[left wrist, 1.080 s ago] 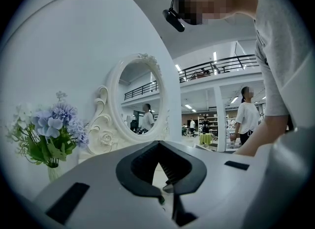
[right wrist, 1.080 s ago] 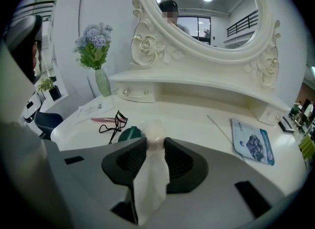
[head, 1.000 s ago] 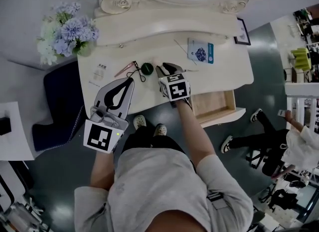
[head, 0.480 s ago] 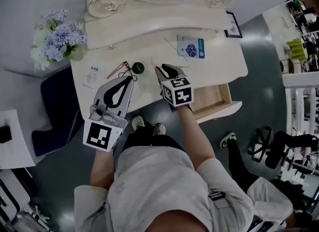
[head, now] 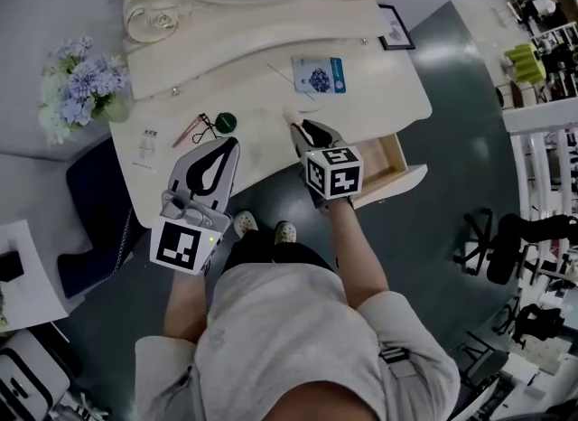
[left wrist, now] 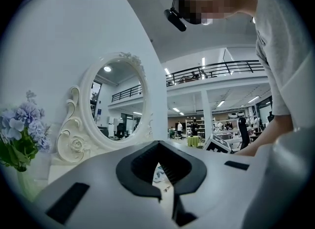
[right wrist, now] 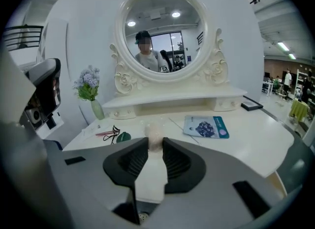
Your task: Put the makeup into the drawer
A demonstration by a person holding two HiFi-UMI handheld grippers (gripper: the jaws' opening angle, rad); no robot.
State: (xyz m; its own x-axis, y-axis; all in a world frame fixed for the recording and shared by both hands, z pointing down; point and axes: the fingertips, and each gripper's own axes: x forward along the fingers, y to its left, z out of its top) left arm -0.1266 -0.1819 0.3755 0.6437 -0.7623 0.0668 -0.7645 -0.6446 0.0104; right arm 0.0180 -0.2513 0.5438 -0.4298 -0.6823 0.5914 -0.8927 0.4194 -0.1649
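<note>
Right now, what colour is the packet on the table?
Packet: light blue, teal edge; right gripper view.

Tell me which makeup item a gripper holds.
The pale tube, on which the right gripper has just been closing; the blue packet and curler lie on the table.

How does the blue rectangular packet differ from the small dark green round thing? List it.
The blue rectangular packet is flat, oblong and the larger; the small dark green round thing is a little disc. The packet lies right of centre, the disc at left beside a pink-handled eyelash curler. Both rest on the white dressing table.
</note>
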